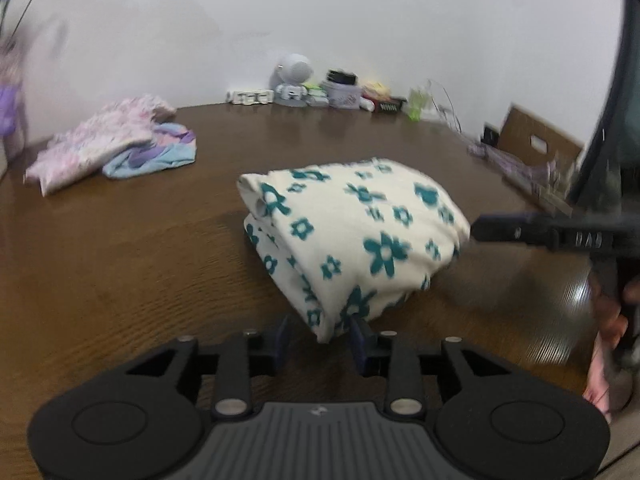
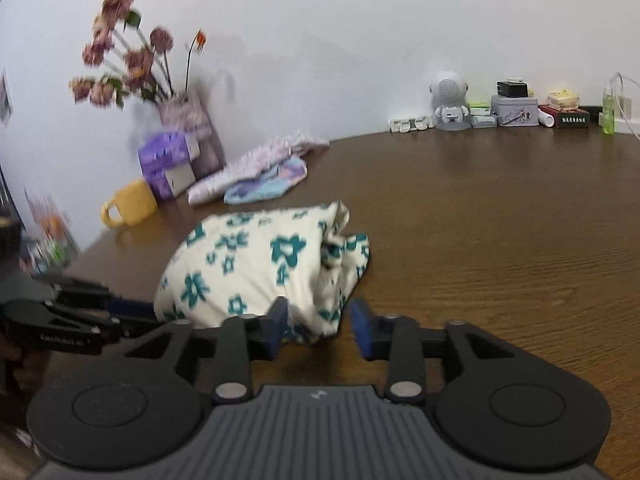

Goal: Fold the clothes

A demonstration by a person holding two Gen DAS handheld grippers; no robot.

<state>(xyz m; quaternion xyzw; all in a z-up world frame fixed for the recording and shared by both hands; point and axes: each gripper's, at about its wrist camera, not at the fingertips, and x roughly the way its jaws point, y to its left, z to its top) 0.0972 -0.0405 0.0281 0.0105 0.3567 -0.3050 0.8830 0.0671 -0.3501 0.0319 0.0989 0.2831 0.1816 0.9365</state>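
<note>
Floral garment (image 1: 352, 236) blurred; underside hidden; table (image 1: 120, 260) cut off.

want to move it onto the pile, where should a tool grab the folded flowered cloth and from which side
Probably the near corner of the flowered cloth, coming low from the front edge of the table. There the stacked layers end in a thick fold that the left tool, jaws open around that corner, could pinch together. The side by the right tool looks loose and bunched.

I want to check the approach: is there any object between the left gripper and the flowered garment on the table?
Nothing visible: the left gripper sits right at the near corner of the flowered garment, fingers open.
</note>
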